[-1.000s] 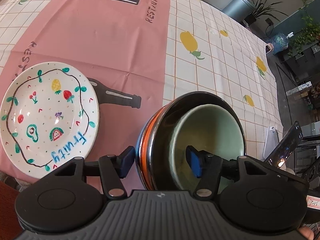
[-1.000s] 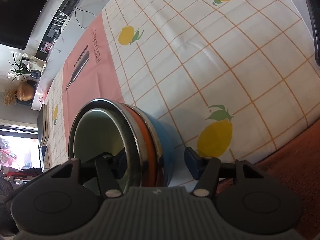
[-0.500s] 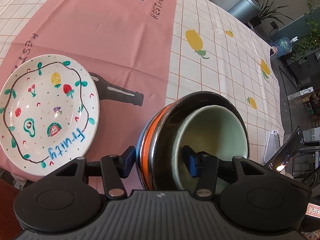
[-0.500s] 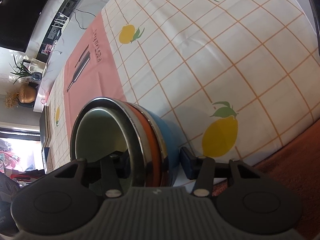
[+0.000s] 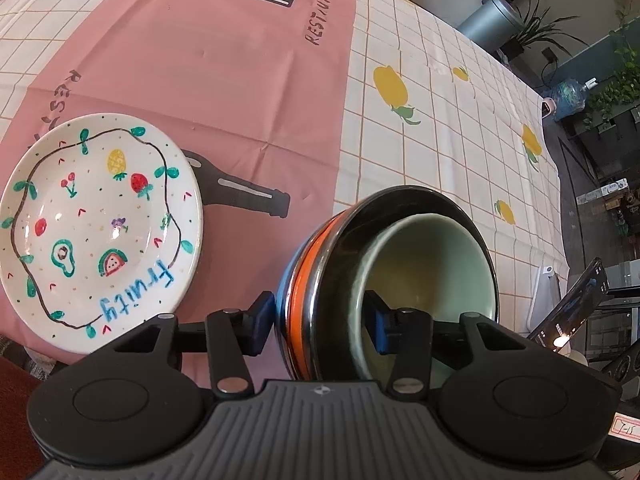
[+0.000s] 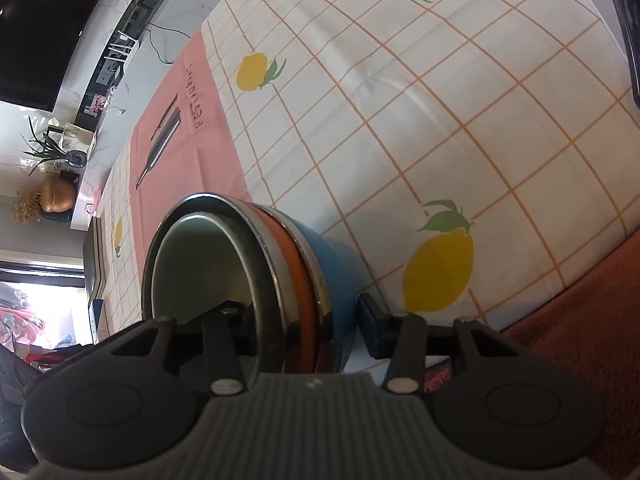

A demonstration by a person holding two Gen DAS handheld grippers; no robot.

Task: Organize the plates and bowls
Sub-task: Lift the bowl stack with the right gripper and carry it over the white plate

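A nested bowl stack (image 5: 304, 292) stands on the tablecloth: blue outside, then orange, a steel-rimmed bowl, and a pale green bowl (image 5: 424, 264) innermost. My left gripper (image 5: 320, 322) straddles its near rim with jaws closing, one pad on the blue wall and the other on the green bowl's inside. My right gripper (image 6: 304, 320) straddles the opposite rim of the stack (image 6: 280, 264), also closing. Its outer pad sits at the blue wall (image 6: 336, 268), and its inner finger is partly hidden inside the bowl. A white fruit-painted plate (image 5: 100, 216) lies to the left of the stack.
The pink and lemon-check tablecloth (image 5: 420, 148) covers the table. A phone on a stand (image 5: 576, 312) is past the table's right edge in the left wrist view. A rust-coloured surface (image 6: 580, 320) borders the cloth's near edge in the right wrist view.
Both grippers' jaws have narrowed onto the rim of the bowl stack. Neither hand has shifted, and the plate and stack have stayed put.
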